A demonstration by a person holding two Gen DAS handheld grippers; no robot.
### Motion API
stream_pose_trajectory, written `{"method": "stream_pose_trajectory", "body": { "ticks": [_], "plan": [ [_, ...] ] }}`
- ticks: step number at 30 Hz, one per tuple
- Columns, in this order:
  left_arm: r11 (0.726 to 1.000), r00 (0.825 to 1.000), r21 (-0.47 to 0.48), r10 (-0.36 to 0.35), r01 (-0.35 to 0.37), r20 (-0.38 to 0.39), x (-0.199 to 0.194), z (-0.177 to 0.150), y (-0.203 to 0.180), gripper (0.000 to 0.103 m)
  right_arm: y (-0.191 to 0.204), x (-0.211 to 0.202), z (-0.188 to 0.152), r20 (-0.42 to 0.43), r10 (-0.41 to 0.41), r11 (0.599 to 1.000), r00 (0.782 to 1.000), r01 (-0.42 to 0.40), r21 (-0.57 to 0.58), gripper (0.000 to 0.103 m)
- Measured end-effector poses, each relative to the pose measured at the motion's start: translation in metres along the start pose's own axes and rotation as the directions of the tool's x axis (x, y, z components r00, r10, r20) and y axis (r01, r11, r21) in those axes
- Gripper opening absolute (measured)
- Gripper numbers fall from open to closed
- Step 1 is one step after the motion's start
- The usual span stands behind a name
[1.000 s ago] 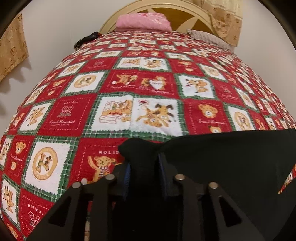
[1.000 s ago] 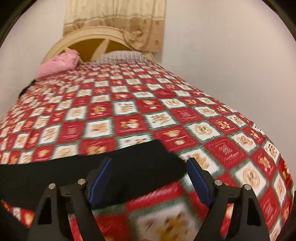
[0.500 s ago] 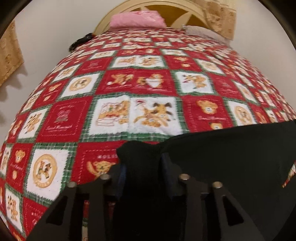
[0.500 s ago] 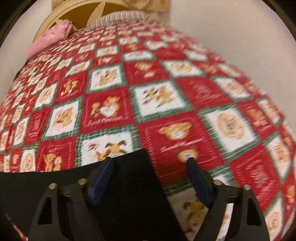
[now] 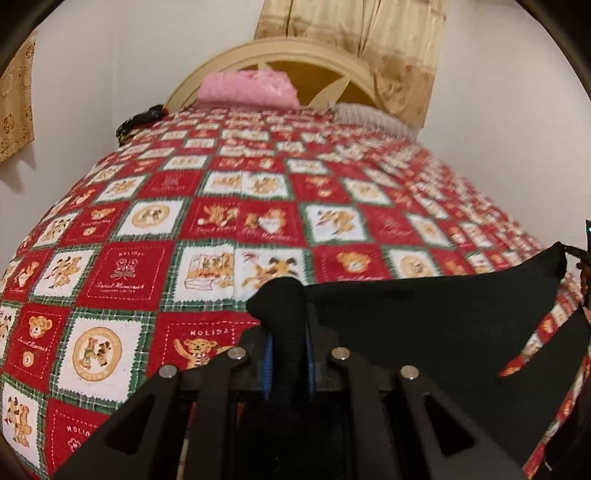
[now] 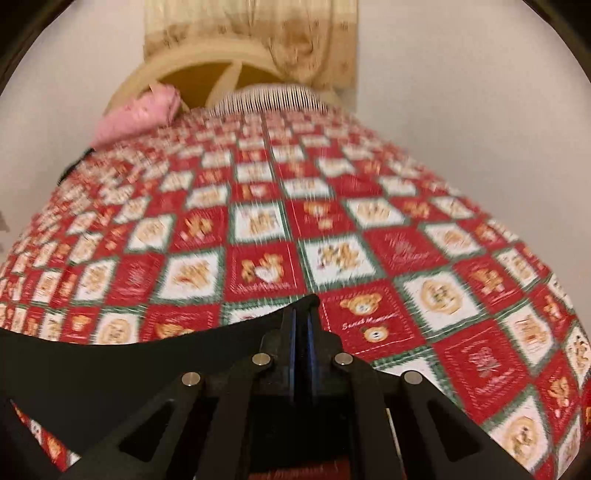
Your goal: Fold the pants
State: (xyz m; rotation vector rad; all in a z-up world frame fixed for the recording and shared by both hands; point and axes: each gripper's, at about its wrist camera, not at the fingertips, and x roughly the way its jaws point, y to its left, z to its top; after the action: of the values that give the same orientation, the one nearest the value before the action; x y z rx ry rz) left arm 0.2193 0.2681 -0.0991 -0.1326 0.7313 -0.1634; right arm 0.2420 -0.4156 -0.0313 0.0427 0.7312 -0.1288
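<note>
The black pants [image 5: 424,317] hang stretched between my two grippers above the red patchwork bedspread [image 5: 147,266]. My left gripper [image 5: 286,325] is shut on a bunched corner of the pants, which sticks up between its blue pads. In the right wrist view my right gripper [image 6: 303,325] is shut on the other corner of the pants [image 6: 110,376]; the cloth runs off to the left. The far corner held by the right gripper shows at the right edge of the left wrist view [image 5: 557,258].
A pink pillow [image 5: 247,90] and a striped grey pillow [image 5: 373,118] lie by the cream headboard [image 5: 295,55]. A dark item [image 5: 138,120] lies at the bed's far left. White walls flank the bed; a beige curtain [image 5: 351,33] hangs behind.
My right gripper has shut on the pants corner; it was open around the edge before. Both grippers have lifted, and the pants now hang taut above the bedspread.
</note>
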Motion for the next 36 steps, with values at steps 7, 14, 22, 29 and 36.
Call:
{"method": "stream_pose_trajectory", "body": {
  "ticks": [7, 14, 22, 29, 36],
  "plan": [
    [0.995, 0.993, -0.04, -0.087, 0.09, 0.079, -0.03, -0.01, 0.0, 0.014, -0.009, -0.074, -0.021, 0.196, 0.064, 0.998, 0.979, -0.067, 0.01, 0.005],
    [0.985, 0.975, -0.046, -0.16, 0.169, 0.156, -0.067, -0.031, 0.005, 0.014, -0.027, -0.125, -0.066, 0.304, 0.094, 0.991, 0.948, -0.117, 0.059, 0.005],
    [0.974, 0.952, -0.009, -0.22, 0.227, 0.213, -0.1, -0.077, 0.006, 0.014, -0.056, -0.15, -0.128, 0.309, 0.082, 0.979, 0.947, -0.136, 0.155, 0.005],
    [0.966, 0.952, 0.028, -0.257, 0.256, 0.164, -0.106, -0.118, 0.009, 0.014, -0.079, -0.146, -0.174, 0.236, 0.037, 0.971, 0.971, -0.091, 0.222, 0.005],
    [0.976, 0.973, 0.093, -0.207, 0.198, 0.106, -0.112, -0.141, 0.008, 0.025, -0.085, -0.143, -0.201, 0.165, 0.041, 0.969, 0.985, -0.08, 0.235, 0.005]
  ]
}}
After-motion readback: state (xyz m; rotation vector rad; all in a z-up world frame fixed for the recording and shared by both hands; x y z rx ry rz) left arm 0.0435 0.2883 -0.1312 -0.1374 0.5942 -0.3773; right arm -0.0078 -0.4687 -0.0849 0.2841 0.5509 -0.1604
